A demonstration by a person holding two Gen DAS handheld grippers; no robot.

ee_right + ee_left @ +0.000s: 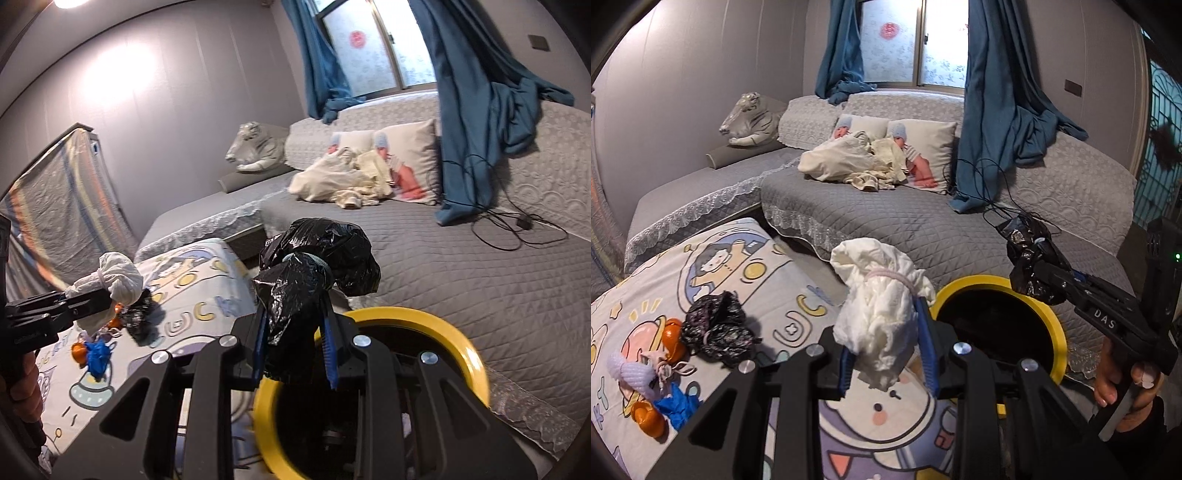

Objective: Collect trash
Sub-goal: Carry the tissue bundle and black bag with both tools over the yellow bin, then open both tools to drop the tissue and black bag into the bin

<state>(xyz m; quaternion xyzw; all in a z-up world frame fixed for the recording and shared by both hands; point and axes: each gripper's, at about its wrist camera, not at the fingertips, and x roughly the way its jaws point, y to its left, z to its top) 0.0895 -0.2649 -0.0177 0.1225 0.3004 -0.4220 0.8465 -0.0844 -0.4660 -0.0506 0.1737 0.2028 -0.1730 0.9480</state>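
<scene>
My left gripper is shut on a crumpled white tissue bundle tied with a pink band, held above the cartoon-print cloth, just left of the yellow-rimmed bin. My right gripper is shut on a crumpled black plastic bag, held over the near rim of the bin. The right gripper and its black bag also show in the left wrist view, above the bin's far right. The left gripper with the white bundle shows at the left of the right wrist view.
On the cartoon cloth lie a dark patterned wad, orange peel pieces, a blue wad and white netting. A grey quilted sofa with pillows, clothes and black cables stands behind.
</scene>
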